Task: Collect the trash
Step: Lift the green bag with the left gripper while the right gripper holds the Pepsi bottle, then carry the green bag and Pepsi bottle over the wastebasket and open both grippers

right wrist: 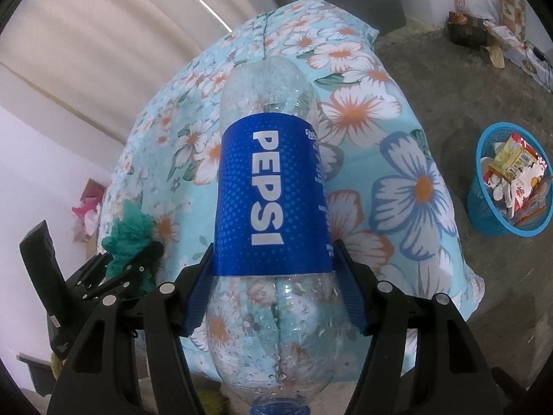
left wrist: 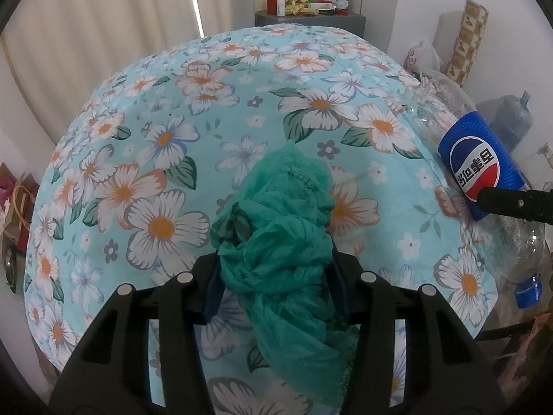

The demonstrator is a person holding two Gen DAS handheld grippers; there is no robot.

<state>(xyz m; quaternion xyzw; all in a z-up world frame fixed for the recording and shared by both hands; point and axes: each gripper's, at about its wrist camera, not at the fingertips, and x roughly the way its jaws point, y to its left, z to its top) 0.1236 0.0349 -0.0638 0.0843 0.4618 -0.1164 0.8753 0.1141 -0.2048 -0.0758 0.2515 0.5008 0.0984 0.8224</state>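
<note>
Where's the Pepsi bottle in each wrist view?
Left wrist: Pepsi bottle at the right edge, lying slantwise, cap low right, a black finger of the right gripper across its label.
Right wrist: bottle centre frame, held between the right gripper's blue pads, cap toward the camera.
Shared landmark: the green plastic bag in the left gripper.

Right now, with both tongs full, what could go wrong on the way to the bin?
1. The clear plastic Pepsi bottle is wet and gripped only at its label's lower edge by the right tongs; it might slip or swing.
2. The crumpled green plastic bag in the left tongs hangs loose and could snag.
3. The blue mesh basket already looks full, so the bottle may not fit or may tip it.
</note>
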